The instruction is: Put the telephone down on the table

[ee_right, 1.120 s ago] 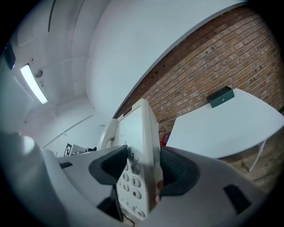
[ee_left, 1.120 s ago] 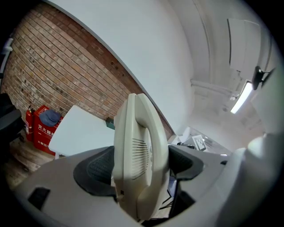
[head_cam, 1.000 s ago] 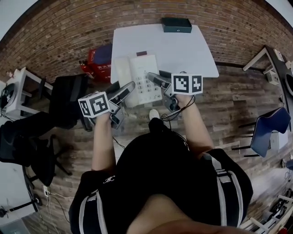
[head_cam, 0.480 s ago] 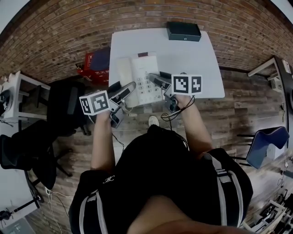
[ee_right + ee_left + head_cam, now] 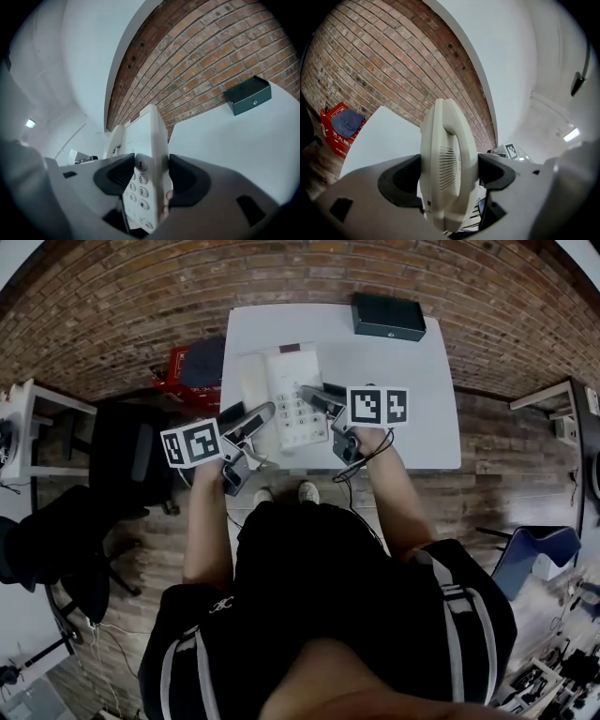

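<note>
Now | left hand-held gripper (image 5: 265, 411): clamped on rounded cream plastic telephone (image 5: 294, 390) | right hand-held gripper (image 5: 311, 395): gripping its flat opposite edge

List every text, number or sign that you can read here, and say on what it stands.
"3", "6", "9", "#": the right column of keys on the telephone.
"8", "0": the keys beside them.
Red box: white characters, too blurred to read.
</note>
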{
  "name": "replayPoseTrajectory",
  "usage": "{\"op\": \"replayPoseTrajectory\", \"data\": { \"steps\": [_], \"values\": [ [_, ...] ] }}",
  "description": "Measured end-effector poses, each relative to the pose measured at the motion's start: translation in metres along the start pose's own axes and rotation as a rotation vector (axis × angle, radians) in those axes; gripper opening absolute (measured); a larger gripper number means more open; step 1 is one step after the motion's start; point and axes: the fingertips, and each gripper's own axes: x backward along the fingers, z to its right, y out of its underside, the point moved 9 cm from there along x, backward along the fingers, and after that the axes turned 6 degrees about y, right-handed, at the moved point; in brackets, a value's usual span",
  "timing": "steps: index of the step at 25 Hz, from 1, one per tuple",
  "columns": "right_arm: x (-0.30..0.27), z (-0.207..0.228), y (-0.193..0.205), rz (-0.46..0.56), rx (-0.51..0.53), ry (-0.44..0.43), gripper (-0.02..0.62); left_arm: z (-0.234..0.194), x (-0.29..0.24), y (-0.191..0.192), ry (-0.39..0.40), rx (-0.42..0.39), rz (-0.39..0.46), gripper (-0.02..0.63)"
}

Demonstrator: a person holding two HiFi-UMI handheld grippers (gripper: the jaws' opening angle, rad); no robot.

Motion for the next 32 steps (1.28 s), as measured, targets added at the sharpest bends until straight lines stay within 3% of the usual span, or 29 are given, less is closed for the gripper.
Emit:
{"op": "replayPoseTrajectory", "data": {
  "steps": [10,22,32],
  "values": [
    [-0.058,0.026,-0.002,-0.011,-0.095,0.034,0.207,-0.064,-0.016,-0.026,-0.001,0.039,-0.094,0.376],
    [-0.124,0.073,-0.001,-0.007,-0.202,0.149,0.206,-0.157,-0.059,-0.049,0.051,0.109,-0.200,0.376],
    [-0.160,0.117,0.005,-0.048,-0.248,0.242,0.206,-0.214,-0.098,-0.041,0.049,0.197,-0.248,0.376]
  ]
}}
